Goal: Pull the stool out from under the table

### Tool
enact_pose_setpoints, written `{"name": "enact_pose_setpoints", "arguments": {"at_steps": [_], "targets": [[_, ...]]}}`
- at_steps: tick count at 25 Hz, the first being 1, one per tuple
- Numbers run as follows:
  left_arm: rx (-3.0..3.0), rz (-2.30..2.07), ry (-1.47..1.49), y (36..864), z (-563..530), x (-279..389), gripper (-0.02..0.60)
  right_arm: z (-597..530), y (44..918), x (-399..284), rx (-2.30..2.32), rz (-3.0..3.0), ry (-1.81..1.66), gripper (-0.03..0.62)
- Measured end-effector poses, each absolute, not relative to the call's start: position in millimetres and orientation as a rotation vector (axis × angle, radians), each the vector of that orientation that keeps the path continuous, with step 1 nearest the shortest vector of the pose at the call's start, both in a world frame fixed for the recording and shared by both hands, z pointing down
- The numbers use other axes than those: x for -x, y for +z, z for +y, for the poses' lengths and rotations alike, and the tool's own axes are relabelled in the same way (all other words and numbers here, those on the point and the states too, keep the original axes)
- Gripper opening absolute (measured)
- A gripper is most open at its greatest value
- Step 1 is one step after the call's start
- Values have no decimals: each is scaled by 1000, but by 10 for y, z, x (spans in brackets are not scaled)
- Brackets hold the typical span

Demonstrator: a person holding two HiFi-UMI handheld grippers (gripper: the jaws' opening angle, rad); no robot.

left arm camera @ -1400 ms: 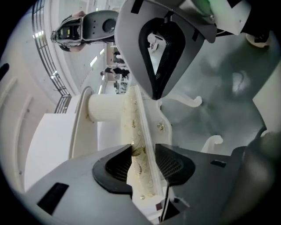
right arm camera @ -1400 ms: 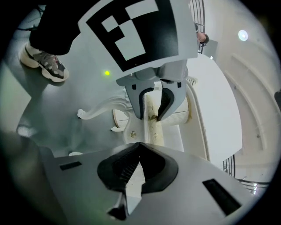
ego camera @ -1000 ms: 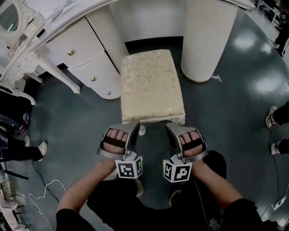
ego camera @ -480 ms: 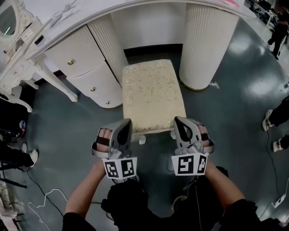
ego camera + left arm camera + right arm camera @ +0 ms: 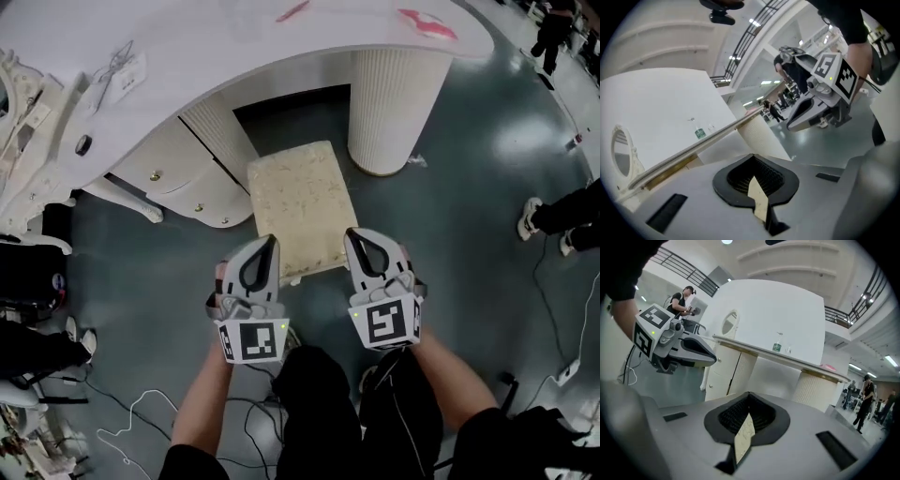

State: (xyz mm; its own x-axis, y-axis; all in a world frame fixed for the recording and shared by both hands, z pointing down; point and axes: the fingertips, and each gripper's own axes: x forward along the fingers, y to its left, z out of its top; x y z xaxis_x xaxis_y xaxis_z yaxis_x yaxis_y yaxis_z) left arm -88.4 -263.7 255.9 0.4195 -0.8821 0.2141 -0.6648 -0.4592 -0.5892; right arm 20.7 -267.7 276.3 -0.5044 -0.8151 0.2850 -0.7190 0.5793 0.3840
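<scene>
The green bottle label (image 5: 776,347) is too small to read. The cream stool (image 5: 298,202) sits centre frame, its far end at the white table (image 5: 234,37) edge, with open floor (image 5: 469,187) to the right. The left gripper (image 5: 266,246) and right gripper (image 5: 356,239) hover above it, pressed together, empty.

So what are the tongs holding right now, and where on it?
Both grip the stool: left tongs and right tongs clamp its near edge, one at each corner.

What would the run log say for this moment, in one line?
step: pull stool | left claw: shut on stool edge | right claw: same | stool: by table front
</scene>
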Motion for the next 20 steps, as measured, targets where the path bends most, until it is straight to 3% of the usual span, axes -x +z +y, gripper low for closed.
{"name": "enact_pose_setpoints", "arguments": {"at_steps": [20], "targets": [[2628, 1714, -414, -427, -1489, 231, 5, -1635, -412, -360, -1180, -2571, -32, 5]]}}
